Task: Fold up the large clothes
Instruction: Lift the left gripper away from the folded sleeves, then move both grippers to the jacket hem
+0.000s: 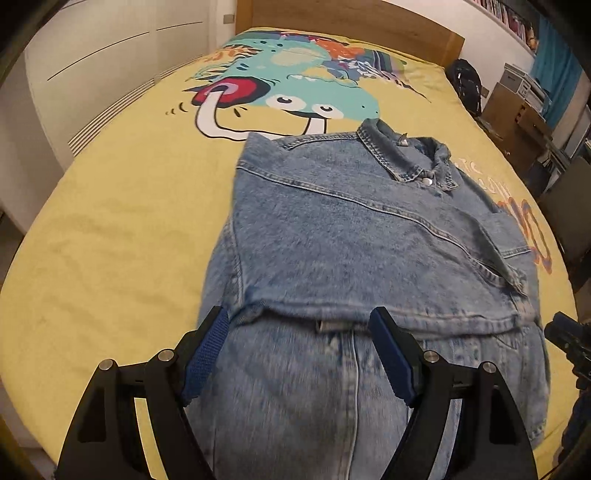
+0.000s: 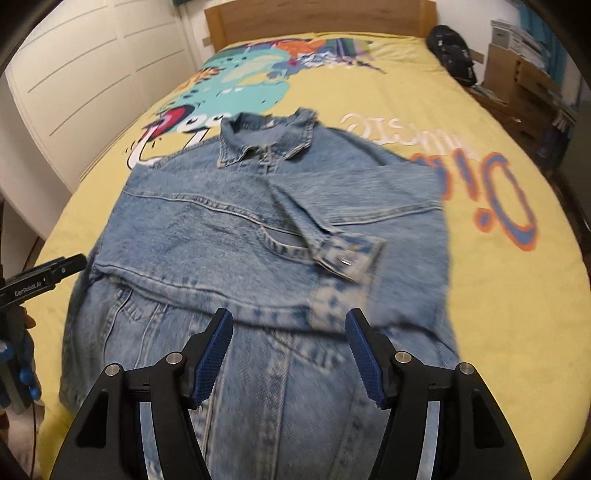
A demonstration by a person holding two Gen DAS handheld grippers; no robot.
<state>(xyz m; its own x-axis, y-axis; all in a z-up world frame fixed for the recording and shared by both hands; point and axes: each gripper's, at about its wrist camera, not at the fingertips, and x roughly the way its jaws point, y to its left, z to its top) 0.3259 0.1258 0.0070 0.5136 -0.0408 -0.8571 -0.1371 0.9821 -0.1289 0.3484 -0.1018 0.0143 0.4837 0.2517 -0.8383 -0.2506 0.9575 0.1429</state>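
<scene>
A light blue denim jacket (image 1: 354, 236) lies flat on a yellow bedspread (image 1: 110, 229), collar at the far end and both sleeves folded across its front. It also shows in the right wrist view (image 2: 229, 229), with a buttoned cuff (image 2: 347, 258) lying on top. My left gripper (image 1: 299, 321) is open and empty, just above the near part of the jacket. My right gripper (image 2: 290, 325) is open and empty, also over the near part. The right gripper's tip (image 1: 565, 332) shows at the left view's right edge; the left gripper's body (image 2: 44, 278) shows at the right view's left edge.
The bedspread (image 2: 498, 295) has a large cartoon print (image 1: 295, 85) beyond the jacket. A wooden headboard (image 2: 314, 18) stands at the far end. White wardrobe doors (image 2: 74, 74) stand left of the bed. A black bag (image 2: 450, 51) and cardboard boxes (image 2: 517, 81) stand at the right.
</scene>
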